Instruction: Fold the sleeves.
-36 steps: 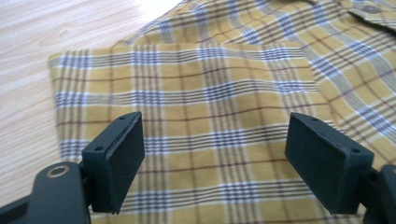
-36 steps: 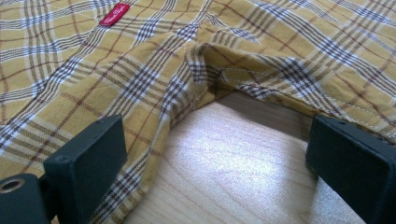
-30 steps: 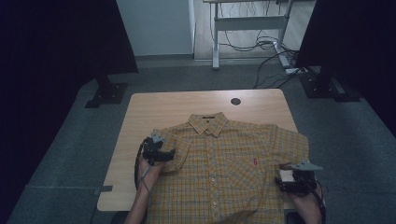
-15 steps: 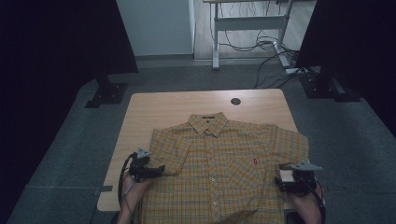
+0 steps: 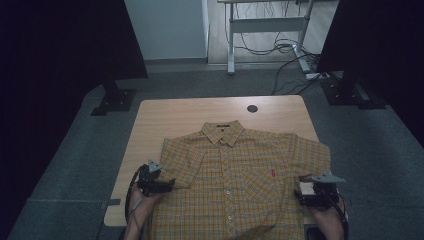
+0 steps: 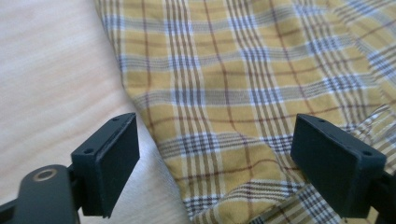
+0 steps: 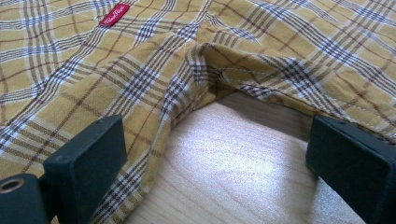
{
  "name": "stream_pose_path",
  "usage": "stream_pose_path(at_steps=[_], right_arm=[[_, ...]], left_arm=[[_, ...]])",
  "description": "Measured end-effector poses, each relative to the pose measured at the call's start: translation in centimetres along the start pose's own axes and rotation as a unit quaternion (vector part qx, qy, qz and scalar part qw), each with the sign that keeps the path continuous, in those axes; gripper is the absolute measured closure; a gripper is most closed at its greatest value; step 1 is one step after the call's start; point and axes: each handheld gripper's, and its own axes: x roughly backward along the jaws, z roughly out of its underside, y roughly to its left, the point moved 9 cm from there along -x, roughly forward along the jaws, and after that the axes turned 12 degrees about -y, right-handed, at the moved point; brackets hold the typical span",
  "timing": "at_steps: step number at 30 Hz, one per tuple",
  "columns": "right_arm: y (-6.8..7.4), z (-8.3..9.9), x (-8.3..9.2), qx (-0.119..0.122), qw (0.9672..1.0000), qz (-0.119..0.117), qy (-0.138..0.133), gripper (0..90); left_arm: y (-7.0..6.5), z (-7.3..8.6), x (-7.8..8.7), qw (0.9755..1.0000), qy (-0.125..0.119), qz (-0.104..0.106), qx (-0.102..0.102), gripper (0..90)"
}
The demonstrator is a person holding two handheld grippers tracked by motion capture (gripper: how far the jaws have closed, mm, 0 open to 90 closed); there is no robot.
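A yellow plaid short-sleeved shirt [image 5: 235,180] lies flat and buttoned on the wooden table [image 5: 175,115], collar away from me. My left gripper [image 5: 172,184] is low at the shirt's left side, below the sleeve. It is open, and its jaws have just been opening a little wider. In the left gripper view [image 6: 215,158] the shirt's edge [image 6: 154,140] runs between the jaws, untouched by the pads. My right gripper [image 5: 300,192] is at the shirt's right side, open. In the right gripper view [image 7: 219,163] it faces the underarm fold [image 7: 205,70], with bare wood between its jaws.
A round cable hole [image 5: 252,108] sits near the table's far edge. Black stands [image 5: 117,95] flank the table on the grey floor. A desk frame with loose cables [image 5: 280,47] is behind. A red label [image 7: 114,14] marks the chest pocket.
My left gripper has moved from the shirt's left sleeve toward me and slightly left, to the side edge below the sleeve. The right gripper and the shirt have stayed still.
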Motion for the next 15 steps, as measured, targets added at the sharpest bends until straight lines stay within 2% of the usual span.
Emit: stream_pose_path(at_steps=[6, 15], right_arm=[[0.0, 0.0, 0.0, 0.0, 1.0, 0.0, 0.0, 4.7], [0.0, 0.0, 0.0, 0.0, 1.0, 0.0, 0.0, 4.7]], left_arm=[[0.4, -1.5, 1.1, 0.9996, -0.025, 0.004, 0.014, 14.1], [0.7, -2.9, 2.6, 0.9983, -0.055, 0.001, 0.02, 13.7]])
